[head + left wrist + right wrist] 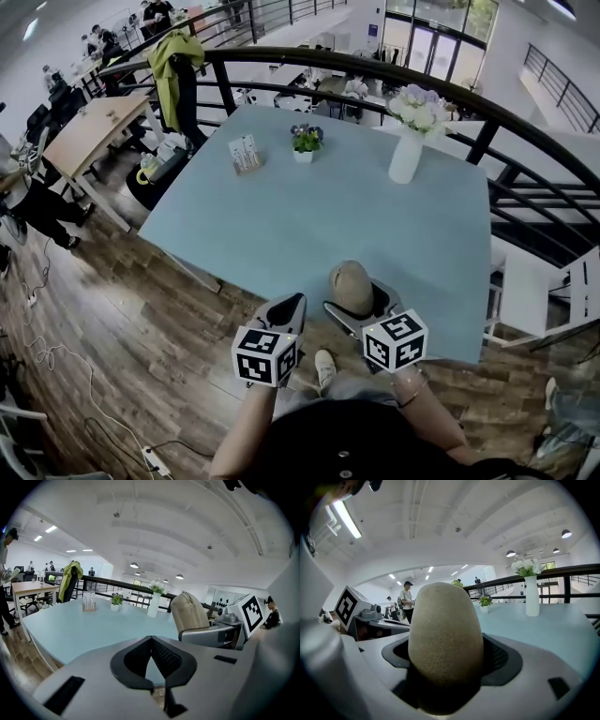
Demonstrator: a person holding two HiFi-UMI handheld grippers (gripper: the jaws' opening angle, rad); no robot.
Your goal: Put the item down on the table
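While your right gripper (364,314), low in the middle of the head view, clamps the tan pouch (350,284) upright between its jaws, the pouch sits over the near edge of the pale blue table (281,216); contact with it is unclear. Just left, your left gripper (289,307) has its jaws closed together, holding nothing. A white vase (405,157) stands upper right.

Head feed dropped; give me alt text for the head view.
The right gripper holds a beige item at the near edge of a blue table, with the left gripper shut and empty beside it. A vase, potted plant and card holder stand farther back.
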